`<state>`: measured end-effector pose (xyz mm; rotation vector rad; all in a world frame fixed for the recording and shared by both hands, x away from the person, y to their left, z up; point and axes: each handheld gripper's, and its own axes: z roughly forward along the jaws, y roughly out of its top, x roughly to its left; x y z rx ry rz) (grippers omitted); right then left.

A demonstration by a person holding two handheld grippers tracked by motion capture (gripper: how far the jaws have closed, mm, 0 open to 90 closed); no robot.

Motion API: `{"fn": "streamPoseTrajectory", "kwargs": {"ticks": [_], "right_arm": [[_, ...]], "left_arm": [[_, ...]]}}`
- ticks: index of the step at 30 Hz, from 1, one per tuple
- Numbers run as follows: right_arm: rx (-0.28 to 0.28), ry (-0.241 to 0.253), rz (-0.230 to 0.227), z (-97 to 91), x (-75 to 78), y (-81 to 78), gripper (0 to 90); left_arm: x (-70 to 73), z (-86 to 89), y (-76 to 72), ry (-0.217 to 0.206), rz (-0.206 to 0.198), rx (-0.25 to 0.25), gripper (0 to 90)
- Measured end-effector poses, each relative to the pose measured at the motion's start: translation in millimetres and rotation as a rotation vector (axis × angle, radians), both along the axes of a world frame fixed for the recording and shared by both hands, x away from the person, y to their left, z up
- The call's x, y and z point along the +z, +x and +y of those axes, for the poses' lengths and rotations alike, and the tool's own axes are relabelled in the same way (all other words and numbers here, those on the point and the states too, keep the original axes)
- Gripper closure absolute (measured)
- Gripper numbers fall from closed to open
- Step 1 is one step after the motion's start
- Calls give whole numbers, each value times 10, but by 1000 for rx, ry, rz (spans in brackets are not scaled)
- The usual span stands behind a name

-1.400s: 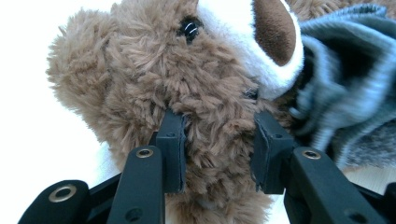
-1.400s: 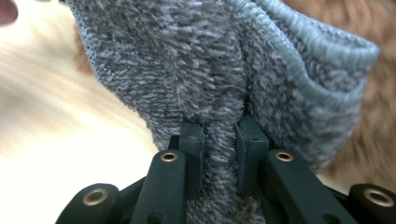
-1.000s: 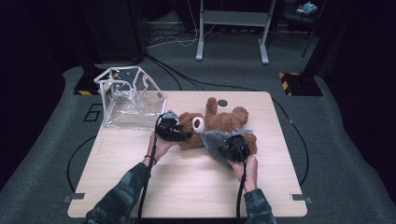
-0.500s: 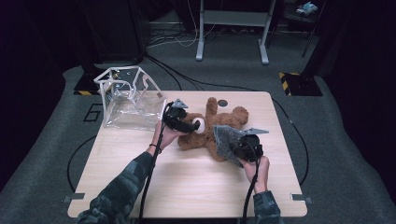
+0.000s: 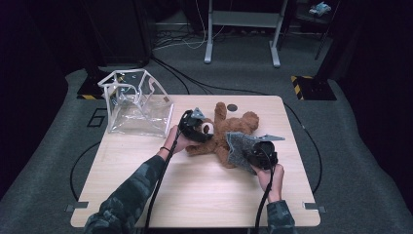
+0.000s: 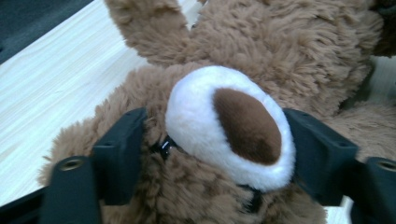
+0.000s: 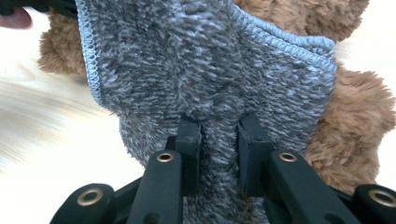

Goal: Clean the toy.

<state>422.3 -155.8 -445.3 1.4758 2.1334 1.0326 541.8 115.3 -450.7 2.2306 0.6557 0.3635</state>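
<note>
Tool on our right (image 7: pixel 219 140) is clamped on the grey cloth (image 7: pixel 210 70) draped over the teddy bear (image 5: pixel 229 131) lying mid-worktop (image 5: pixel 195 195); our left tool (image 6: pixel 215 154), jaws just closing, straddles the bear's muzzle (image 6: pixel 229 126).

Grey cloth (image 7: pixel 210 70) hides teddy's (image 7: pixel 355 135) middle (seemingly).

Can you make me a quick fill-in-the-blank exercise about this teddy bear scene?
1. The right hand-held gripper is shut on a grey ____ garment.
2. The jaws of the left hand-held gripper stand on either side of the teddy bear's ____.
3. The bear lies on a ____ table.
4. Left of the bear stands a clear ____ bag.

Missing words: knitted; snout; wooden; plastic
</note>
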Motion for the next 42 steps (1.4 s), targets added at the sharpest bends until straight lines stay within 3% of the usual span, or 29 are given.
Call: {"fn": "streamPoseTrajectory", "kwargs": {"ticks": [3,5,7,11,12,14,19,22,24,25,27,30,32,34,36,37,42], "right_arm": [[-12,6,-1,-16,36,7,739],[-13,11,-10,-21,51,1,739],[-18,5,-17,-13,74,-2,739],[-16,-6,-44,51,189,-6,739],[-16,-6,-44,51,189,-6,739],[0,-6,-68,175,308,-10,739],[42,-33,-69,472,367,44,741],[51,-30,0,664,193,223,744],[45,-57,33,741,43,305,750],[42,-77,59,783,-69,338,758],[40,-66,62,790,-240,335,769],[51,-64,61,738,-225,297,769],[53,-73,62,719,-178,276,767],[52,-82,54,707,-160,268,765],[51,-91,46,700,-137,250,763],[52,-90,43,699,-123,236,762],[78,-82,-11,783,25,150,761]], "left_arm": [[-13,17,32,-29,32,15,403],[-17,49,43,-74,78,25,442],[0,81,60,-90,112,26,462],[6,96,7,-160,197,38,475],[6,96,7,-160,197,38,477],[23,84,-9,-170,234,36,477],[29,32,0,-192,292,28,475],[16,28,21,-187,292,37,462],[-10,51,36,-206,304,49,451],[-23,61,33,-195,301,46,446],[-25,64,10,-197,274,34,406],[50,96,-37,-200,226,21,323],[116,156,-70,-228,206,22,301],[168,227,-103,-247,183,36,320],[221,359,-115,-240,137,81,326],[230,433,-107,-255,138,89,326],[148,650,-43,-232,151,145,313]]}}
